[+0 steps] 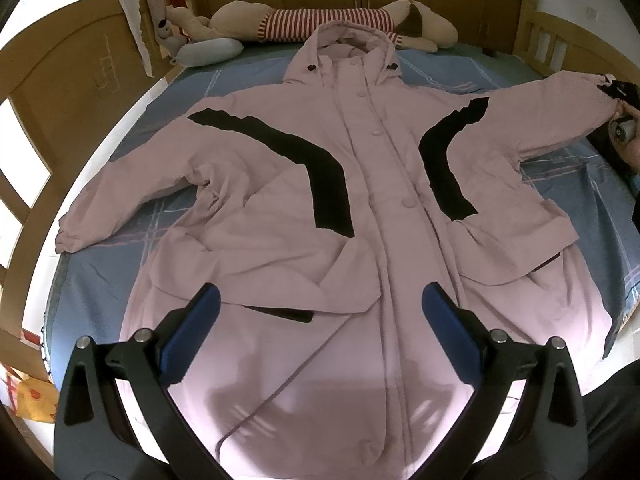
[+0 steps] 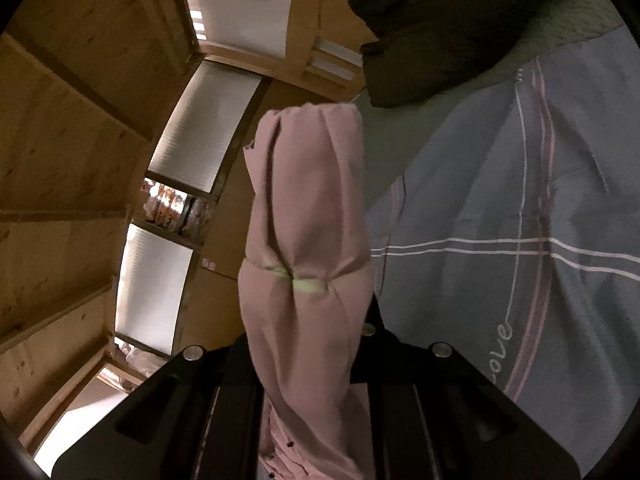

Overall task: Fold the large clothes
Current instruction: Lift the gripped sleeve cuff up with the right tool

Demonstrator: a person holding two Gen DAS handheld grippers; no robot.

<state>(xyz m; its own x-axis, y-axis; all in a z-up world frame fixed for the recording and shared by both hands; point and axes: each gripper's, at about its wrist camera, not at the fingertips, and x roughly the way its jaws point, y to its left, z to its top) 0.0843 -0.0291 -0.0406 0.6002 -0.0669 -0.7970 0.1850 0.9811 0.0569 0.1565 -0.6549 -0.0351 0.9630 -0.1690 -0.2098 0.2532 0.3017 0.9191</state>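
Jacket point(image 1: 372, 200): a large pink hooded coat lies front-up and spread flat on the bed point(image 1: 120, 128), its hood toward the plush dog point(image 1: 320, 24) at the headboard and its hem toward the left claw.

Left claw point(image 1: 320, 312): released, its blue pads wide apart above the coat's lower front, with nothing between them.

Right claw point(image 2: 304, 280): clenched on the cuff point(image 2: 304, 200) of one sleeve. The fabric bunches where the jaws pinch it, and the cuff end stands up past them, clear of the bed.

Sleeves: the gripped sleeve point(image 1: 552, 112) stretches away from the coat's body toward the bed's side edge. The other sleeve point(image 1: 132, 184) lies bent and slack on the sheet.

Risk, slipping: the shell looks smooth and thin. A narrow pinch on gathered cloth could slide out if the sleeve is pulled hard across the chest.

Risk, dragging: with the coat's body unpinned, I judge a sideways pull could shift the whole coat on the sheet and skew the fold.

Risk, bulk: the pocket flaps and wrinkles near the hem could trap folds and leave a lumpy stack.

Materials: matte pink woven shell with curved black panels, round snap buttons down the front placket and elastic-gathered cuffs. The blue sheet carries pale check lines.
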